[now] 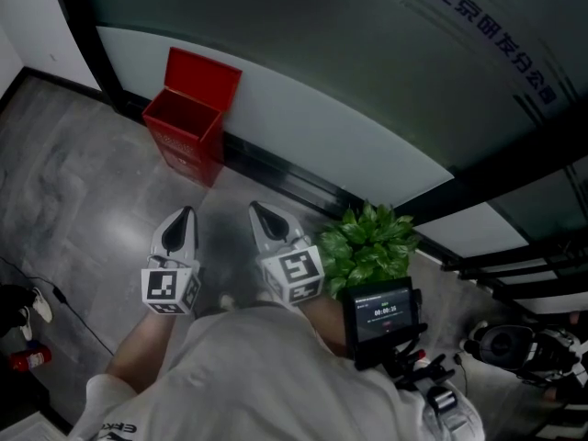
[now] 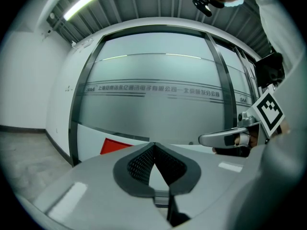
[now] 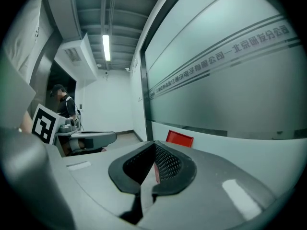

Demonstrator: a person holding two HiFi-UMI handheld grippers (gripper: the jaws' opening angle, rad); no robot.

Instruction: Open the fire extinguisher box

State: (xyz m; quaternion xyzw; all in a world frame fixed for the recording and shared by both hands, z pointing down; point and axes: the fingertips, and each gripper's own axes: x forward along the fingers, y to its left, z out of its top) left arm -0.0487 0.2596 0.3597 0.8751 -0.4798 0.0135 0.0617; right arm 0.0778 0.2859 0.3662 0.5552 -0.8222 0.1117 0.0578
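The red metal fire extinguisher box point(image 1: 188, 127) stands on the grey floor point(image 1: 83, 200) against the frosted glass wall point(image 1: 322, 53), lid up. My left gripper point(image 1: 186, 212) hangs near it, closed and empty. My right gripper point(image 1: 256, 209), alongside, is likewise closed on nothing.

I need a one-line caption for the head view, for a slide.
Both shut, the left gripper and right gripper hang short of the red fire extinguisher box, its lid raised.
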